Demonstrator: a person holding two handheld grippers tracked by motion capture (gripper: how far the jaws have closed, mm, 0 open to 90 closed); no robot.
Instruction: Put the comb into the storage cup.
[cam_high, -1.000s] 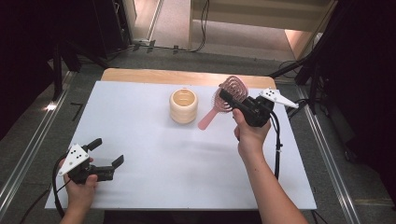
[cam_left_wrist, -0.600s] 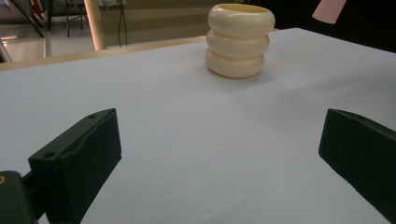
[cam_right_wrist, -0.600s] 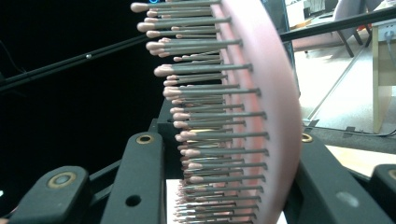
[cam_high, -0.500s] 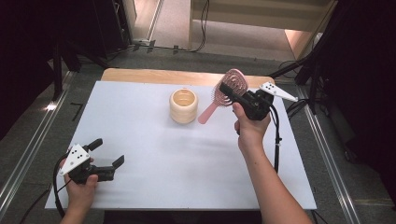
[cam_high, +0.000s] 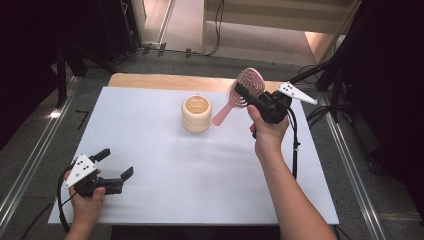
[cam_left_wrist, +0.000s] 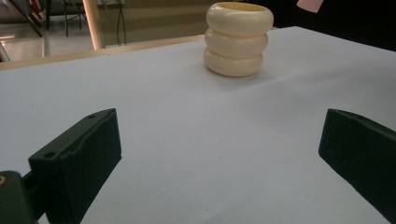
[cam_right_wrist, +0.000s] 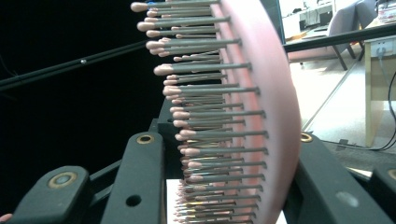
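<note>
left gripper (cam_high: 117, 170): nearest the person, at the near left corner of the table, held low in the left hand (cam_high: 89, 202); its two black jaws stand spread wide with only bare tabletop between them, as the left gripper view shows, and its grey three-cornered plate (cam_high: 80, 169) sits on top
white table surface (cam_high: 165, 165): a flat pale sheet that covers most of the table, with a bare wooden strip (cam_high: 150, 81) along the far edge
cream ribbed round pot (cam_high: 196, 113): stands upright on the white surface past the middle, open at the top, built of three stacked rounded rings; in the left gripper view it (cam_left_wrist: 239, 38) rises straight ahead of the spread jaws, well apart from them
right gripper (cam_high: 248, 93): held up above the far right part of the table in the right hand (cam_high: 267, 132); its jaws pinch the head of the brush, one on the bristle side and one on the smooth back, as the right gripper view shows
pink round-headed plastic hairbrush with thin grey bristles (cam_high: 239, 95): off the table, clamped at its head, tilted, with the handle slanting down towards the pot and its tip just beside the pot's rim; close up (cam_right_wrist: 252, 116) the bristles point away from the curved pink back
beyond the table: grey floor (cam_high: 180, 22) with dark cables
</note>
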